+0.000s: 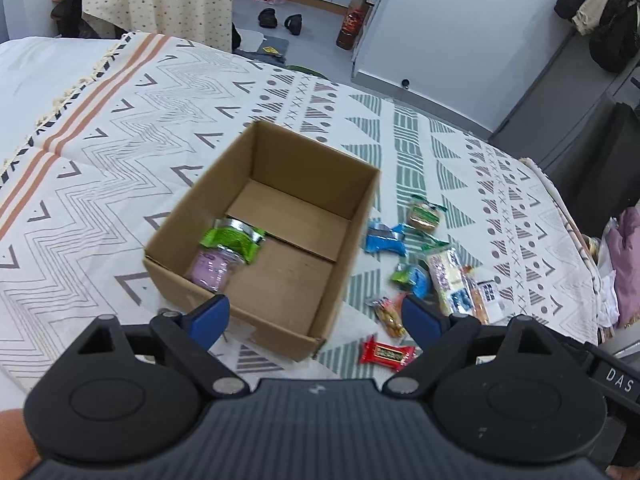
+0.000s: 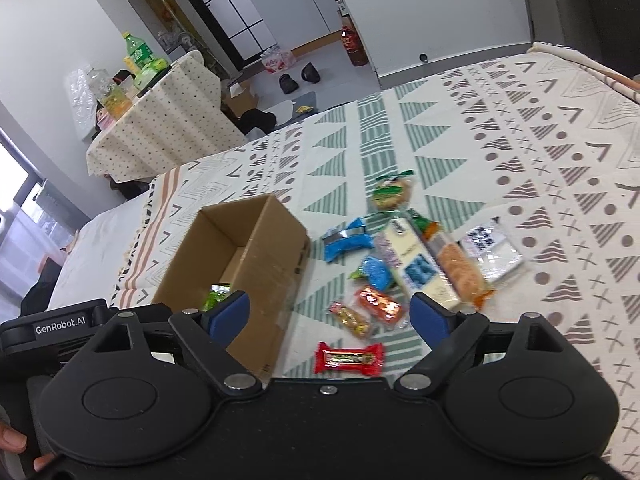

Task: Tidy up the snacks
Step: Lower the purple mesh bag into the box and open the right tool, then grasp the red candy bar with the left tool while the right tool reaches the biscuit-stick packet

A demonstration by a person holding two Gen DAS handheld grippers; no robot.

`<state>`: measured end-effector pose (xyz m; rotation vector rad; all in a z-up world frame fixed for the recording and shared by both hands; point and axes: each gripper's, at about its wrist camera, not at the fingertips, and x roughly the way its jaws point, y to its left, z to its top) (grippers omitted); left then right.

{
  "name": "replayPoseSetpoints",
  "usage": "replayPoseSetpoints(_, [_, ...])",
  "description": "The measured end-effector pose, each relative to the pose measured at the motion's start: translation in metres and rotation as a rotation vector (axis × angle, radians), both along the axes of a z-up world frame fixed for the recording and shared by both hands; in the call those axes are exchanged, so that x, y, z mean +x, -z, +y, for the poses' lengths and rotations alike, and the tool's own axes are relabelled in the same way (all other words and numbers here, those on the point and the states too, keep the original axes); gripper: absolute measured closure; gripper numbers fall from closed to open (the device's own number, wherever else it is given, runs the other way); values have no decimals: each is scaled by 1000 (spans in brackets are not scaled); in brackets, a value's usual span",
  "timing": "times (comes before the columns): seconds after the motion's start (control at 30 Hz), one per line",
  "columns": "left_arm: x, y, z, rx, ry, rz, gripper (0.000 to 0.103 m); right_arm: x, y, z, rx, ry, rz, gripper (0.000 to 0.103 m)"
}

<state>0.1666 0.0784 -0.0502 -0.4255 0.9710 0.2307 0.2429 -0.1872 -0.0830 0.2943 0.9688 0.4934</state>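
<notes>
Bed (image 1: 60, 72) under patterned cover (image 2: 500, 128); grey floor (image 1: 316, 36) beyond. Side table draped in dotted cloth (image 2: 168, 120), green bottle (image 2: 138, 54) on top. White cabinets (image 2: 288, 4) along far wall. Black slippers (image 2: 298, 76) on floor. Bright window (image 2: 12, 184) at left

The left gripper (image 1: 316, 316) has a body of matte black plastic with a ribbed grey plate in the middle. On each side there is a big round black housing with a shallow oval disc, and above it a triangle-shaped opening. Black link arms with silver rivets carry two blue fingers (image 1: 210, 314). White letters "DAS" stand on a black part at its right edge. The right gripper (image 2: 330, 314) has the same build, with blue fingers (image 2: 430, 318), one small screw in the middle, and a white label "GenRobot.AI" at its left.
</notes>
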Motion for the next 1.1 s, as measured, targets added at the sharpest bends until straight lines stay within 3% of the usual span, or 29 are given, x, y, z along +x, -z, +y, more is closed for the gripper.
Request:
replayPoseSetpoints(0.37, [3, -1, -32, 0, 36, 0, 11, 4, 3, -36, -5, 8, -19, 16])
replayPoseSetpoints(0.57, [3, 3, -49, 16, 45, -7, 11, 5, 23, -56, 48, 58, -6, 17])
replayPoseSetpoints(0.97, [14, 21, -80, 30, 46, 17, 14, 19, 51, -73, 70, 67, 38, 39])
replayPoseSetpoints(1.1, [20, 32, -86, 32, 28, 32, 22, 26, 61, -77, 85, 94, 66, 49])
